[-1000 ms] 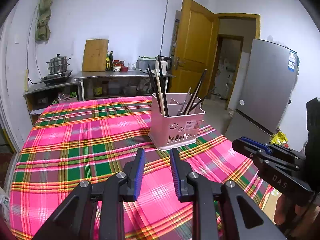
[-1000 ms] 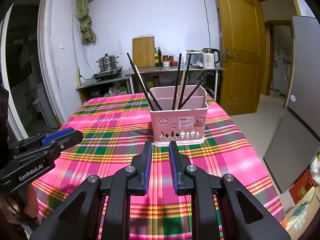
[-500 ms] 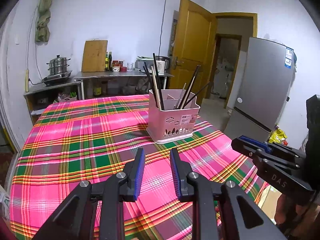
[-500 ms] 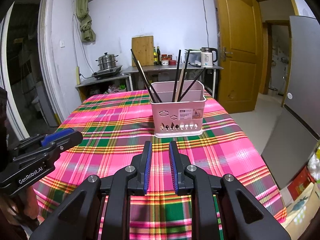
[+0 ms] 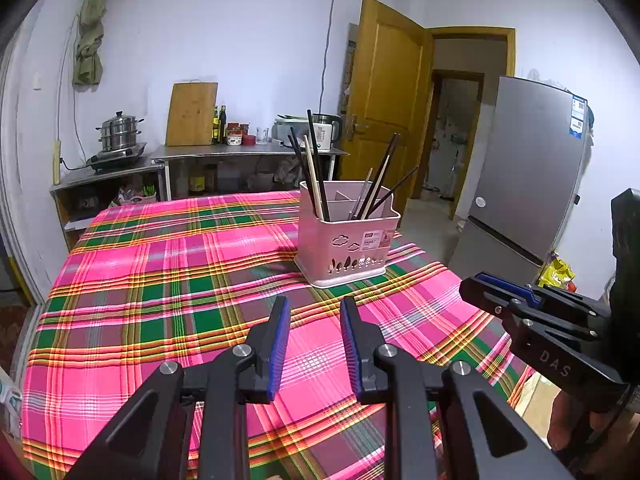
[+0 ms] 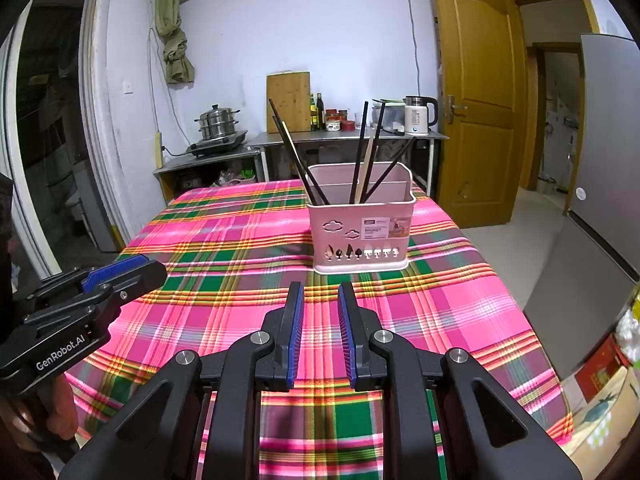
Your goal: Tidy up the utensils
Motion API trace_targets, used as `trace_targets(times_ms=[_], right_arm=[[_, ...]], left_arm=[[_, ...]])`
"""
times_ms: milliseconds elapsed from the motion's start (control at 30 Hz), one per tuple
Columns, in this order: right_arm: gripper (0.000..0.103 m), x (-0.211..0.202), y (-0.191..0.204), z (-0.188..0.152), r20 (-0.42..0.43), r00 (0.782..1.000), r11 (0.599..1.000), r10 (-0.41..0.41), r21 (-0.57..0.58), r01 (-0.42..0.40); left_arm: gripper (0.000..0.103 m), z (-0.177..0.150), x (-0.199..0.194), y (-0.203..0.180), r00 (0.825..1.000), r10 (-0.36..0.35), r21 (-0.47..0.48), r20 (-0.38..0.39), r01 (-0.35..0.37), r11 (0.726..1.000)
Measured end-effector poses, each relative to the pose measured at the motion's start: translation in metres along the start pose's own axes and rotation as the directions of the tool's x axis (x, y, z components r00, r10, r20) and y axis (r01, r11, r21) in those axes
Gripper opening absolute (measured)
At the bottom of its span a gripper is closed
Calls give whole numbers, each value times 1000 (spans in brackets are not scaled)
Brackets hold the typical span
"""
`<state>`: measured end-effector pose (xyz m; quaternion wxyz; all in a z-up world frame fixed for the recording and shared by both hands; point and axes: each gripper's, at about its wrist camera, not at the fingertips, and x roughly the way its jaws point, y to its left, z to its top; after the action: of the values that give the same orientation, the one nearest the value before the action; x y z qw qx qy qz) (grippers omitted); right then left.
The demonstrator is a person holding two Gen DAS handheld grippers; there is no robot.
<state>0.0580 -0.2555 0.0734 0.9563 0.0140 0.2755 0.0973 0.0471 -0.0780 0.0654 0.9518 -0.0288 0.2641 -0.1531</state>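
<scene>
A pink plastic utensil holder [image 6: 362, 226] stands upright on the plaid tablecloth [image 6: 224, 248], just above the centre of the right wrist frame and right of centre in the left wrist frame [image 5: 347, 240]. Dark chopsticks [image 6: 362, 148] and 1 pale wooden one lean in its compartments, their tops fanning out above the rim; a divider splits the inside, but which slot each stick sits in is hard to tell.

The left gripper [image 5: 314, 344] fills the bottom centre of its own view, its 2 blue-padded fingers parted by a narrow gap with only tablecloth showing between them; it holds nothing. It also shows at the left edge of the right wrist view [image 6: 120, 276], a hand [image 6: 44, 420] wrapped around its grip.

The right gripper [image 6: 319, 332] sits at the bottom centre of its frame, its jaws slightly apart and empty, pointing toward the holder but well short of it. In the left wrist view it enters from the right edge [image 5: 500, 292].

Behind the table, a cutting board [image 6: 289, 102] leans on the wall in the upper middle, with a steamer pot [image 6: 218, 122] to its left and an electric kettle [image 6: 418, 114] to its right.
</scene>
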Motion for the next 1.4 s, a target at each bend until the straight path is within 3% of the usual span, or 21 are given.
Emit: trace_targets(times_ms=[1400], right_arm=[[18, 1, 0, 1, -5, 1000, 1000, 3, 0, -3]], left_arm=[[25, -7, 4, -1, 1000, 14, -15, -21, -14, 1000]])
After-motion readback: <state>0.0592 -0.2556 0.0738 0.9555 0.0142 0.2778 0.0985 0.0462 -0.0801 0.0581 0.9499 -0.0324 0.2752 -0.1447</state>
